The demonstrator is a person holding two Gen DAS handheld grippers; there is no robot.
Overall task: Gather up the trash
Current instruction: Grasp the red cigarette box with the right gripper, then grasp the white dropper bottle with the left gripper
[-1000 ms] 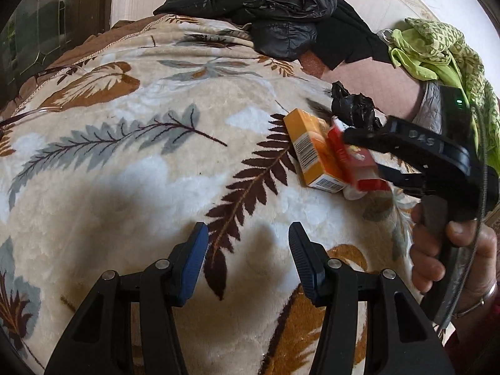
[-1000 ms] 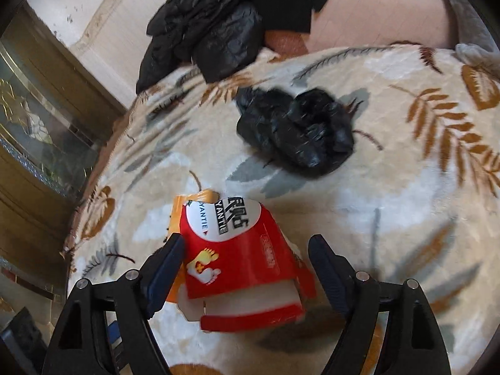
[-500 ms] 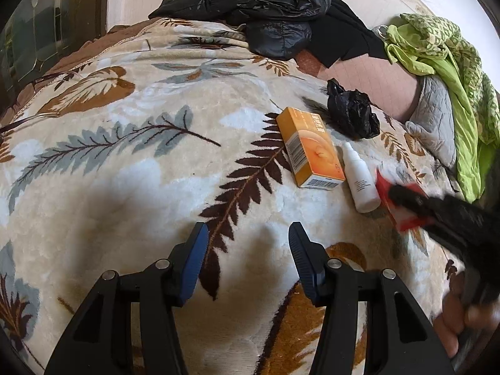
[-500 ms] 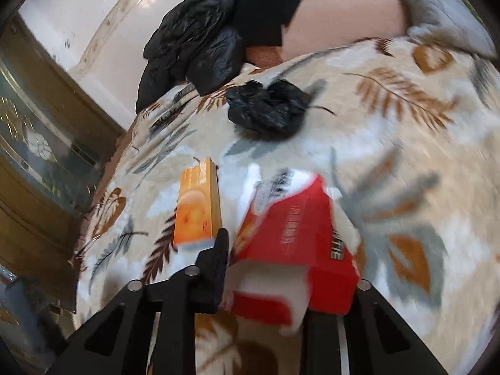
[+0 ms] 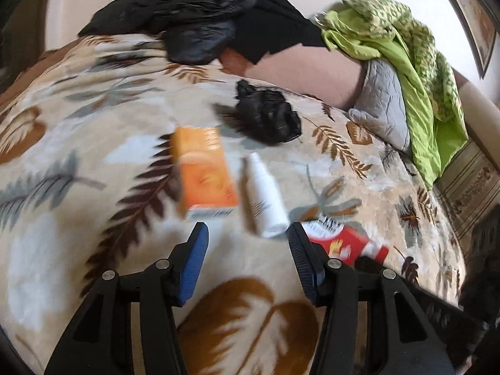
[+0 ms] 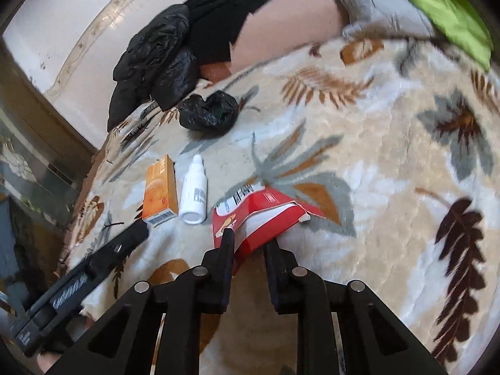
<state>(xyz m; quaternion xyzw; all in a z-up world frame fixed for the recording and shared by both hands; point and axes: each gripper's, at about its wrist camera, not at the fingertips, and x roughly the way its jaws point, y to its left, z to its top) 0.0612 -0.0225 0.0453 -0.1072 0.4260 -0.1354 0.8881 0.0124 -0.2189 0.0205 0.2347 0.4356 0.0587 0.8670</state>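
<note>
My right gripper (image 6: pixel 250 240) holds a crumpled red and white carton (image 6: pixel 259 215) between its jaws, which are still closing on it, just above the leaf-patterned blanket (image 6: pixel 375 187). To its left lie a white bottle (image 6: pixel 195 193) and an orange box (image 6: pixel 159 193), side by side. A crumpled black plastic bag (image 6: pixel 209 114) sits farther back. My left gripper (image 5: pixel 247 237) is open with nothing between its fingers. The white bottle (image 5: pixel 265 200) and orange box (image 5: pixel 206 175) lie just beyond its tips, and the red carton (image 5: pixel 343 243) shows to its right.
A black puffy jacket (image 5: pixel 193 9) lies at the far edge of the bed. A green cloth (image 5: pixel 406 47) drapes over a grey quilted pillow (image 5: pixel 381 109) at the back right. Dark wooden furniture with glass (image 6: pixel 31 172) stands to the left of the bed.
My right gripper closed on the red carton and carried it right and toward me, uncovering the white bottle. My left gripper shifted right, so box and bottle now lie before its tips.
</note>
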